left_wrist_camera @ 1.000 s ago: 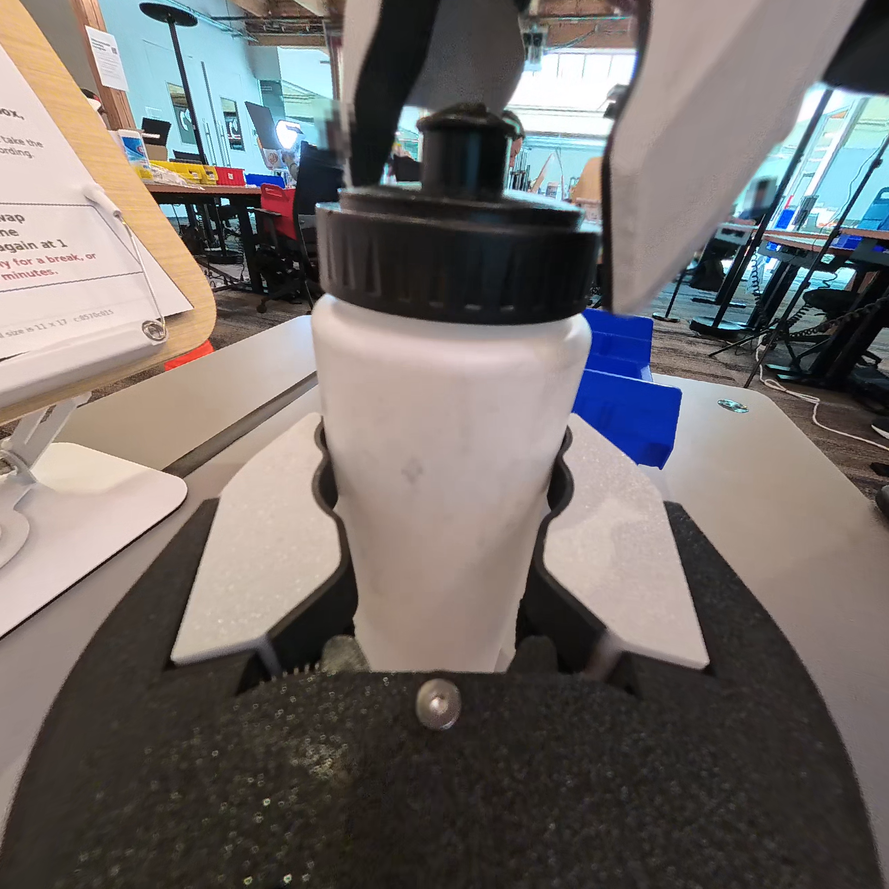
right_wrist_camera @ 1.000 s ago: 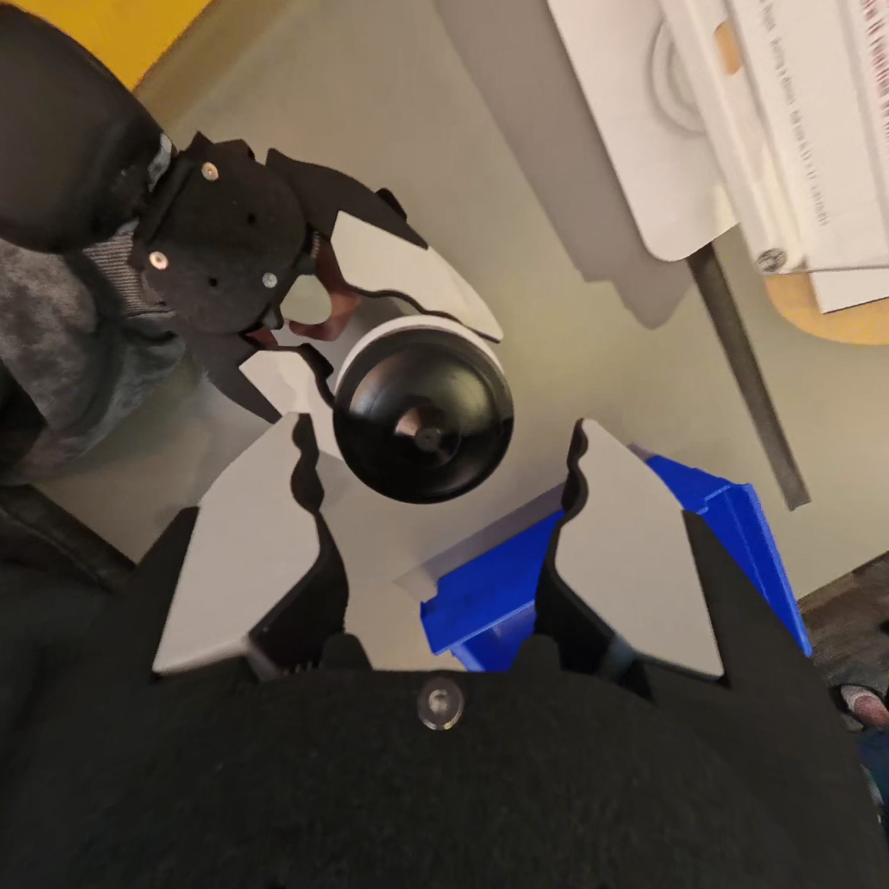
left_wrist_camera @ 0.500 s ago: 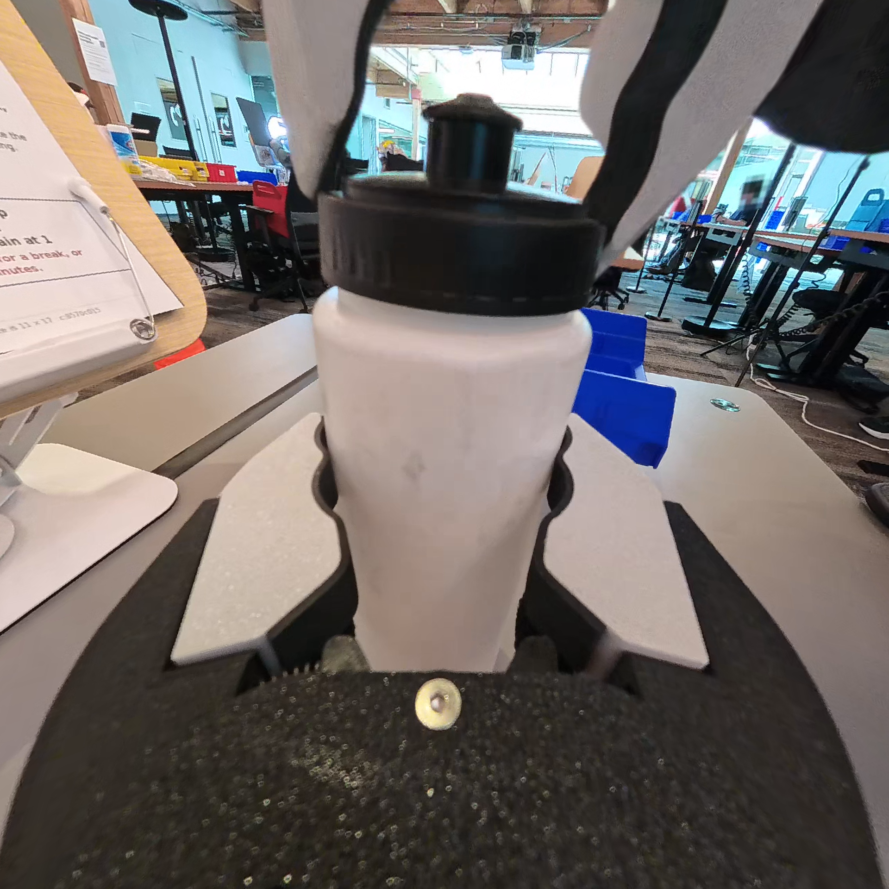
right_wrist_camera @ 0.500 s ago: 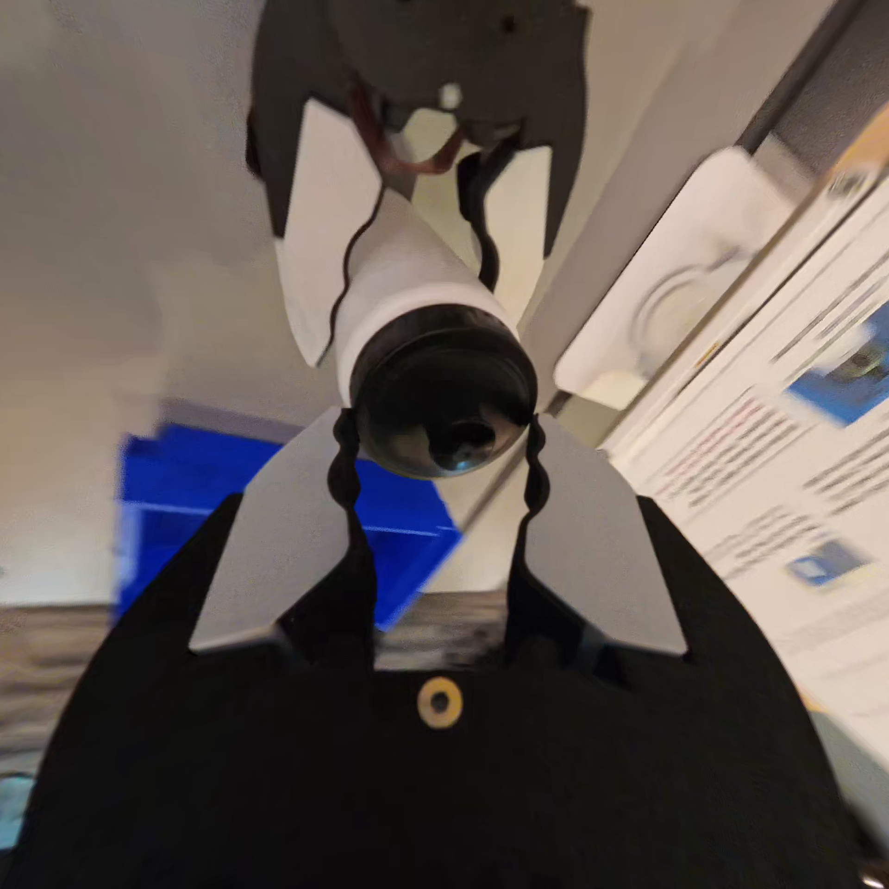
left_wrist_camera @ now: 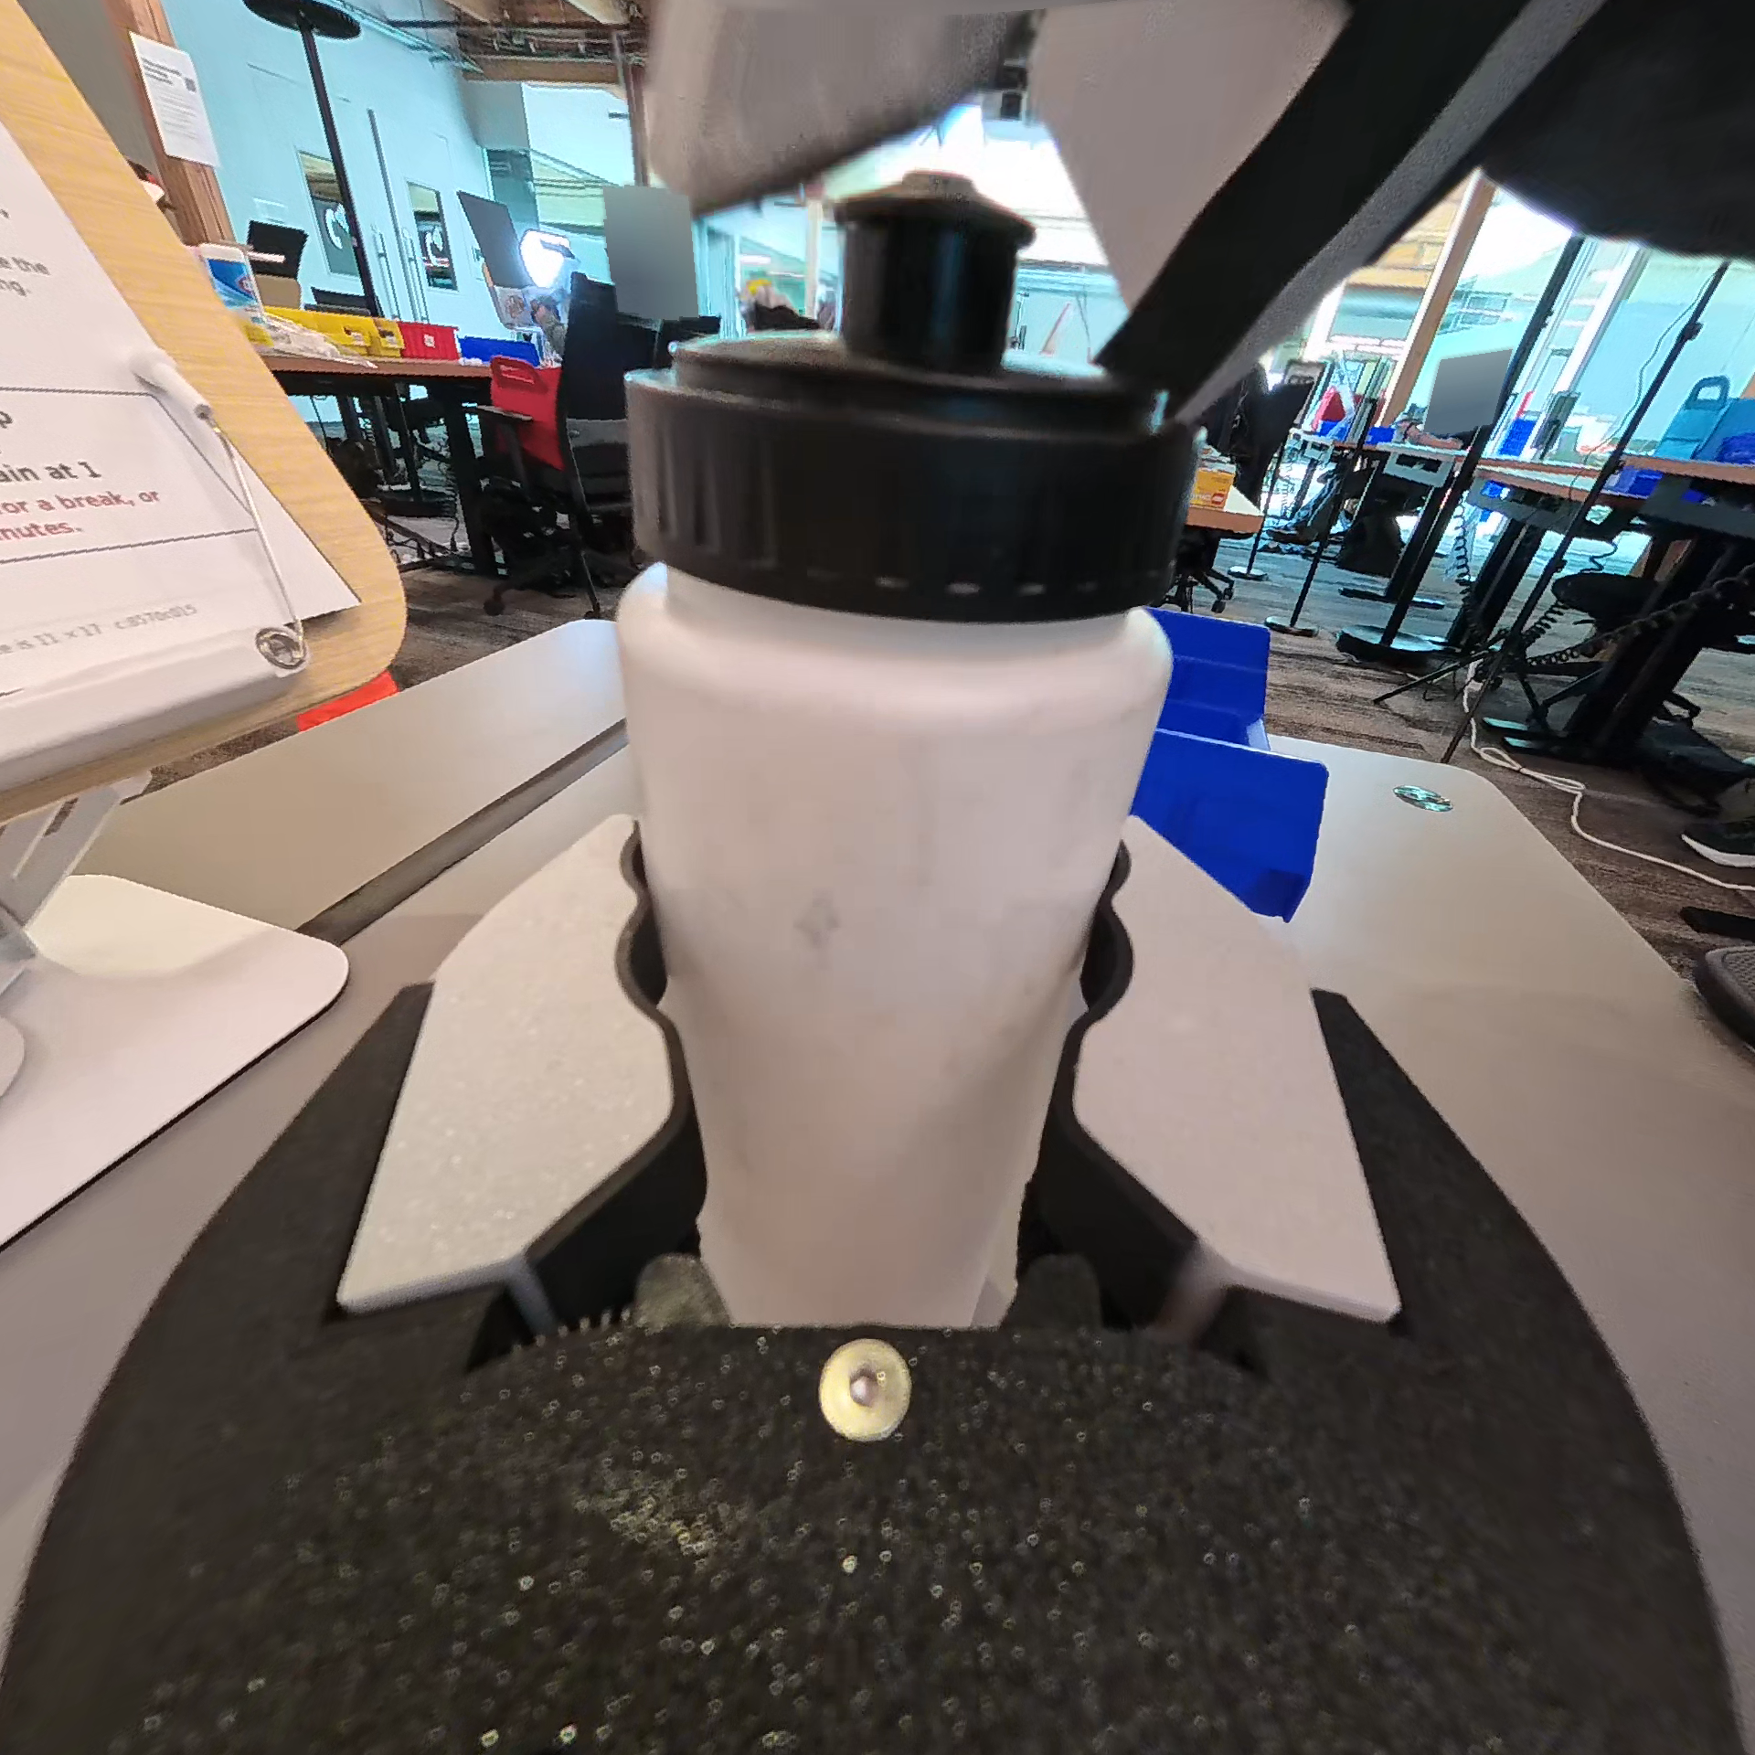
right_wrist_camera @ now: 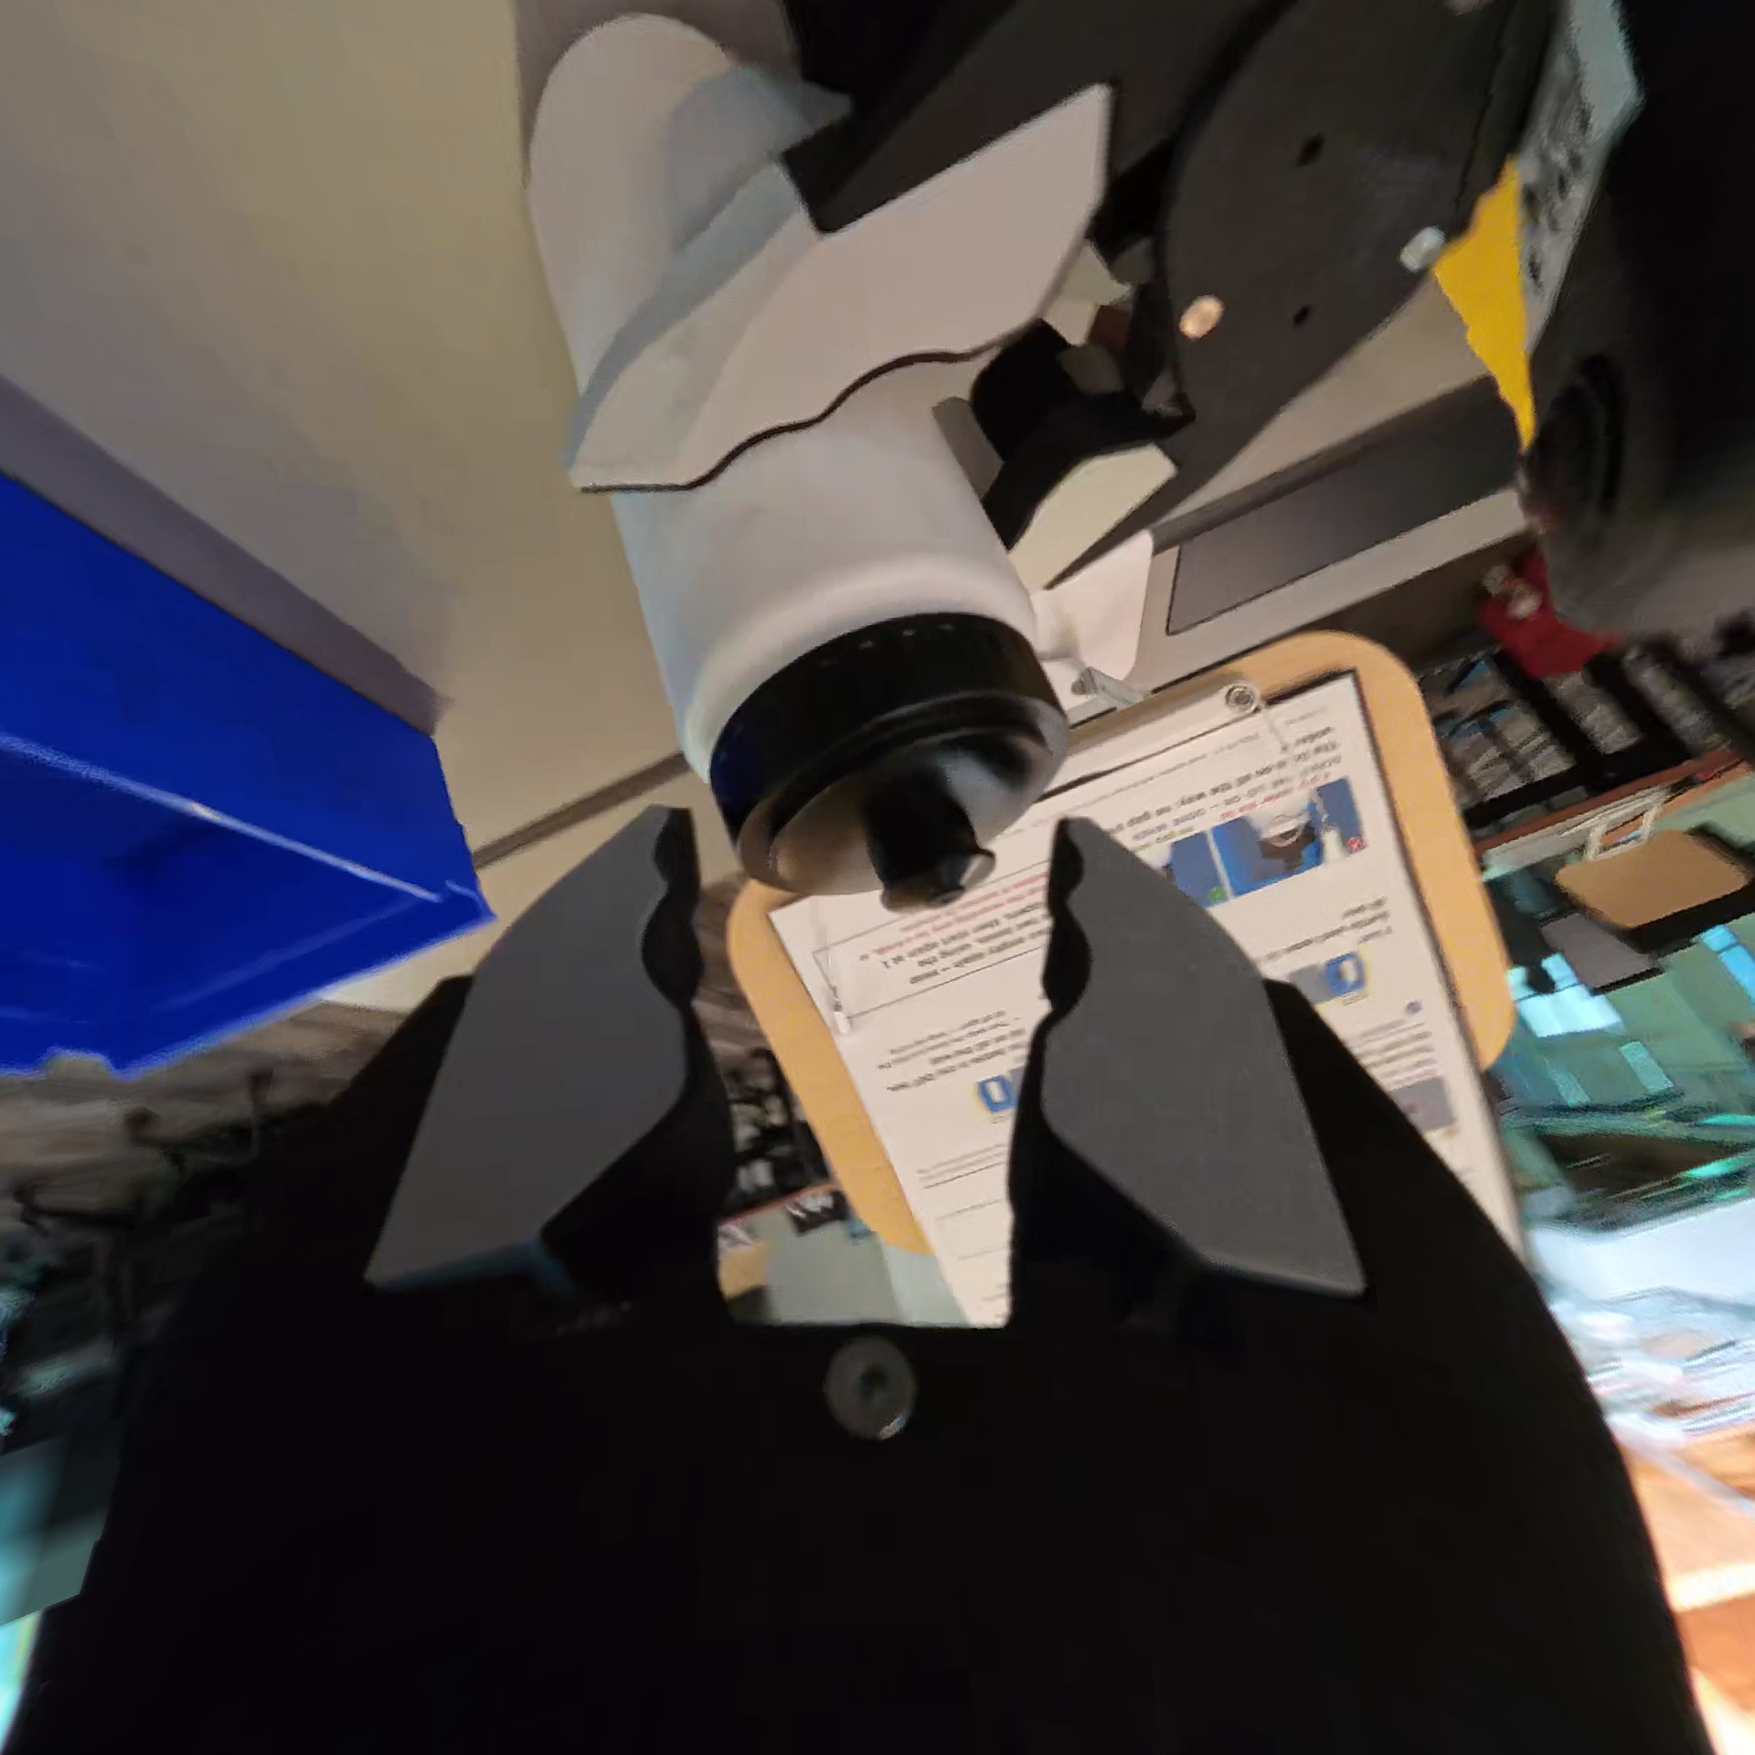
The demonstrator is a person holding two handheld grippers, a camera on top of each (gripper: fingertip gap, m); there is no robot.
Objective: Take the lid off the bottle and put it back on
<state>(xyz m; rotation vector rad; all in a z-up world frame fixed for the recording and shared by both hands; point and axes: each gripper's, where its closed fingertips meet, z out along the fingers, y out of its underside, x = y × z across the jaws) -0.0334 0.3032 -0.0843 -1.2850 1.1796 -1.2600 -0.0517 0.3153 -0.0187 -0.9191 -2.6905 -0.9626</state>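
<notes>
Between my left tongs (left_wrist_camera: pixel 878 959), clamped: stiff, smooth white plastic bottle (left_wrist_camera: pixel 883 902). At twelve o'clock, its ribbed black screw lid (left_wrist_camera: pixel 902 494), my best hold; right tongs (right_wrist_camera: pixel 869 855) apart.

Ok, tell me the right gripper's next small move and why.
Probably ease the right gripper forward and close on the lid: its jaws stand open just short of it, the lid is on, and the left gripper clamps the bottle.

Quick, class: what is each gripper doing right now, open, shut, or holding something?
Left gripper: shut on the bottle.
Right gripper: open, holding nothing, fingers either side of the lid, which is on the bottle.
</notes>
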